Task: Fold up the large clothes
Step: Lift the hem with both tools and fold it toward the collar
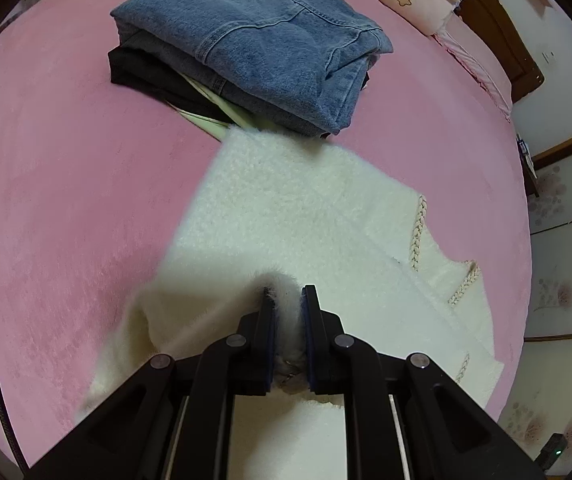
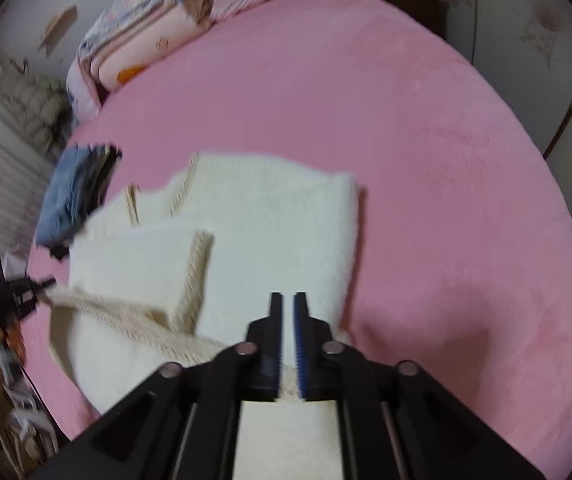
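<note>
A cream fluffy knit garment [image 1: 306, 208] lies partly folded on the pink bed [image 1: 65, 160]. My left gripper [image 1: 287, 292] is shut on a bunched edge of it, and fuzzy fabric fills the gap between the pads. In the right wrist view the same garment [image 2: 277, 220] is spread below my right gripper [image 2: 288, 300]. Its jaws stand a narrow gap apart with no cloth pinched between the tips. At the far left of that view the left gripper [image 2: 41, 286] holds a braided edge pulled out from the garment.
Folded blue jeans [image 1: 253, 40] rest on a black garment [image 1: 137, 72] just beyond the cream one; this stack [image 2: 69, 200] is blurred in the right wrist view. Folded quilts [image 2: 137, 40] and a wooden headboard [image 1: 498, 48] sit at the bed's far end. Bare pink bed [image 2: 446, 160] stretches to the right.
</note>
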Motion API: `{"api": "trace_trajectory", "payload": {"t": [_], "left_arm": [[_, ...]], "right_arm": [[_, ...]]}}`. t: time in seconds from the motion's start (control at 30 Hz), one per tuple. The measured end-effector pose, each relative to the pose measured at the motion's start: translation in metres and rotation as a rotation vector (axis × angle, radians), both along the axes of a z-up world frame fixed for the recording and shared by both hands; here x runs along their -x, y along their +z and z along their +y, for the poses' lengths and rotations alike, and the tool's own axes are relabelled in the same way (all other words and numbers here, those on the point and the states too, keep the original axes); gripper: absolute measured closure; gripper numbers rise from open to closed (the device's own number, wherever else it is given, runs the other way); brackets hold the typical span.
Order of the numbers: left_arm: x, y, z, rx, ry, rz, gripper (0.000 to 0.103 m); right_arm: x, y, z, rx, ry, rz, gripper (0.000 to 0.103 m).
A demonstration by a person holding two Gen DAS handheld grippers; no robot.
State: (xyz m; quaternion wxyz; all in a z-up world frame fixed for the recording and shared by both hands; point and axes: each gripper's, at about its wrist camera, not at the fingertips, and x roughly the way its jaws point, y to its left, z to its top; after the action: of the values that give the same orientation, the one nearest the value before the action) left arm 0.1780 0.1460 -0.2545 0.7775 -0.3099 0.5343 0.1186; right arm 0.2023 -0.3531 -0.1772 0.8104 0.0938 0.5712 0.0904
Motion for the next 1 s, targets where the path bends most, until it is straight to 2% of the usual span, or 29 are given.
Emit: {"api": "trace_trajectory", "payload": {"t": [0.07,0.23,0.43,0.57,0.63,0.67,0.73,0.87,1.0], "left_arm": [[-0.002,-0.001,0.001,0.008,0.006,-0.002,0.093],[-0.001,0.001,0.001,0.010,-0.006,0.000,0.093],[-0.001,0.002,0.002,0.007,-0.018,0.011,0.093],[-0.001,0.006,0.002,0.003,-0.019,0.015,0.093],[0.002,0.011,0.002,-0.001,-0.010,0.018,0.093],[0.003,0.014,0.002,0.000,-0.006,0.018,0.093],[0.007,0.021,0.002,-0.006,0.008,0.017,0.093],[0.012,0.040,0.008,-0.007,0.059,-0.007,0.093],[-0.002,0.047,0.025,-0.003,0.120,-0.018,0.093]], "right_arm": [[0.008,-0.020,0.002,0.028,0.042,0.075,0.060],[0.035,-0.048,-0.008,0.041,0.044,0.154,0.060],[0.048,-0.067,-0.023,-0.038,-0.011,0.210,0.060],[0.040,-0.074,-0.027,-0.125,-0.058,0.218,0.060],[0.036,-0.063,-0.020,-0.115,-0.038,0.167,0.073],[0.034,-0.058,-0.016,-0.117,-0.023,0.159,0.092],[0.032,-0.043,-0.008,-0.109,-0.014,0.135,0.093],[0.021,0.006,0.003,-0.135,0.017,-0.001,0.094],[-0.018,0.037,0.018,-0.121,0.044,-0.112,0.094]]}}
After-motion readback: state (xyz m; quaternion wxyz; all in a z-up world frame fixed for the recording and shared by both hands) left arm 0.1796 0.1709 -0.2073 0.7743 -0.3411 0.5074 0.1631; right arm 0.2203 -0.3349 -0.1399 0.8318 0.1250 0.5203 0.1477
